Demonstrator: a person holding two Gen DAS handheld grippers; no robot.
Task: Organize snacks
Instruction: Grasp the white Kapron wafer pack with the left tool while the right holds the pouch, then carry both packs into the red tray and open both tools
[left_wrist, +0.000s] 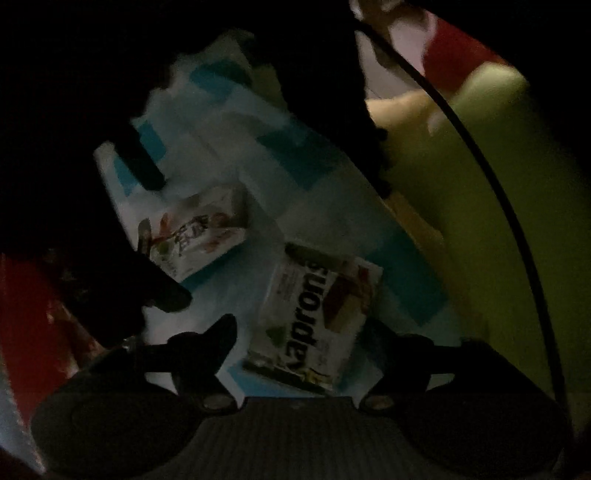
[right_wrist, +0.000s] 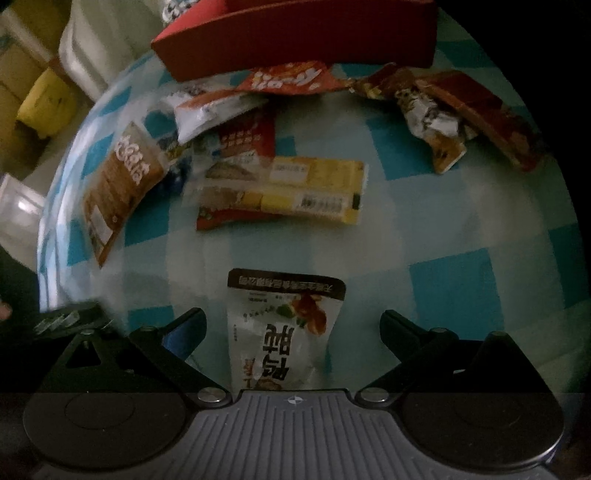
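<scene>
Showing only rightward: red box (right_wrist: 295, 33), yellow packets (right_wrist: 295, 188).

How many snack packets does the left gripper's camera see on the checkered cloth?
2. One white packet lies at middle left, partly behind a dark shape. The white wafer pack lies lower, nearer the camera. The picture is dark, so more may be hidden.

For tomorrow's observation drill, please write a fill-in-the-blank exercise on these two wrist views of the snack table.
1. The tablecloth is checked in white and ____.
2. The long box at the table's far edge is ____.
3. The white pouch lies between the right tool's ____ jaws.
4. The wafer pack by the left tool reads "____".

Missing words: blue; red; open; Napolitanke-style "aprons"
</scene>
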